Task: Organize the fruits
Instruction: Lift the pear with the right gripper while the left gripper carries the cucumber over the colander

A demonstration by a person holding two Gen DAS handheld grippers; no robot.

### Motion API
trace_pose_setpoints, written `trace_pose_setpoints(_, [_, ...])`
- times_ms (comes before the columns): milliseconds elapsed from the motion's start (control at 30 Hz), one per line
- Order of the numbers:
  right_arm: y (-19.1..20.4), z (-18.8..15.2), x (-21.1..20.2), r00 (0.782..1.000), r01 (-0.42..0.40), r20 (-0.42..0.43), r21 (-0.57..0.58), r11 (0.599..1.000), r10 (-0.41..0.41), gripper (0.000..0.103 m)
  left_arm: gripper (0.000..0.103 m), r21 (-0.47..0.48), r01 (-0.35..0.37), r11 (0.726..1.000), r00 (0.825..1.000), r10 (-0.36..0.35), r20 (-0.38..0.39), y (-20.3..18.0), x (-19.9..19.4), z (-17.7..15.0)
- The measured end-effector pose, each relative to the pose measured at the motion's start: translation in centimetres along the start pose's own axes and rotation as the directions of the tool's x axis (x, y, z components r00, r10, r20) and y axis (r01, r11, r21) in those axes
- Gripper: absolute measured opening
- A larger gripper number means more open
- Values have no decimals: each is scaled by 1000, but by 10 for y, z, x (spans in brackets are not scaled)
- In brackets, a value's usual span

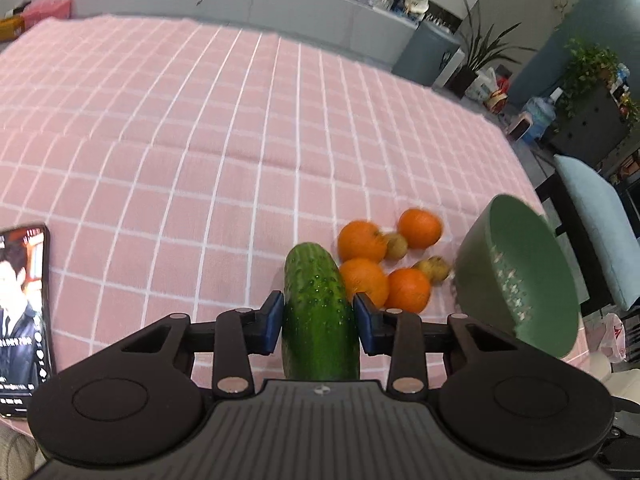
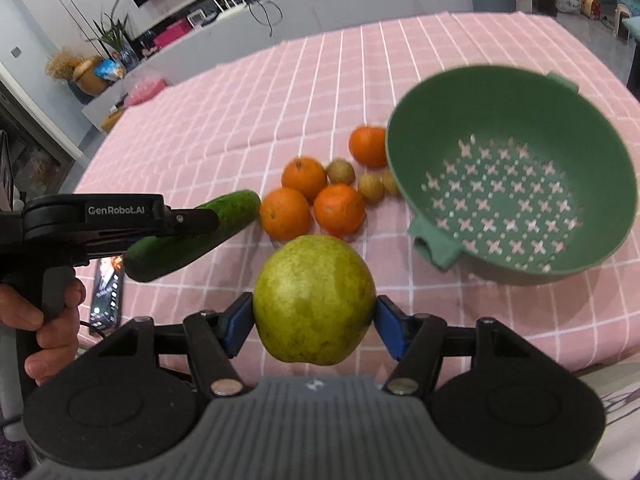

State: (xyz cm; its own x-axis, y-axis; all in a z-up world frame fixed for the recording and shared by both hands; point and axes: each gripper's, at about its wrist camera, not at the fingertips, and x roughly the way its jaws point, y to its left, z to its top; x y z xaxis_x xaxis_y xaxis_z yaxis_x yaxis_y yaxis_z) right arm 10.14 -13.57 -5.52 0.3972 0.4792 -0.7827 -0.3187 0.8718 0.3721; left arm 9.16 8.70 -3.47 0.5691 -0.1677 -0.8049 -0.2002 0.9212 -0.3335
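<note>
My left gripper [image 1: 319, 322] is shut on a green cucumber [image 1: 318, 308] and holds it above the pink checked tablecloth [image 1: 180, 140]; the cucumber also shows in the right wrist view [image 2: 236, 210], with the left gripper [image 2: 200, 222] around it. My right gripper [image 2: 314, 326] is shut on a green pear [image 2: 314, 300]. Several oranges [image 2: 340, 208] and small brown fruits [image 2: 341, 171] lie on the cloth, also in the left wrist view [image 1: 362, 240]. An empty green colander [image 2: 516, 184] stands to their right, seen tilted in the left wrist view [image 1: 516, 276].
A phone [image 1: 22, 312] with a lit screen lies at the cloth's near left; it shows in the right wrist view [image 2: 106, 294]. A light blue chair [image 1: 596, 220] stands past the table's right edge. Shelves, plants and boxes line the far wall.
</note>
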Motion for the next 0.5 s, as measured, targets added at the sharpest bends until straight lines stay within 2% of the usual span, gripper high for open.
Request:
trace_pose_setpoints(200, [1,7,-22,998,-21,51,-21,1000,22,61,42,11,21,1000,999,-21,41,-20,-18,8])
trace_pose_setpoints(333, [-2,14,-43,993,-40,107,-28,999,42,61,42,23,66,998,994,-68,82,-38,-34,15])
trace_pose_setpoints(500, [-14,30,-65,984,-8,176,-37,999,14,61,42,82,136,987,985,-144,100,-74,-41,26])
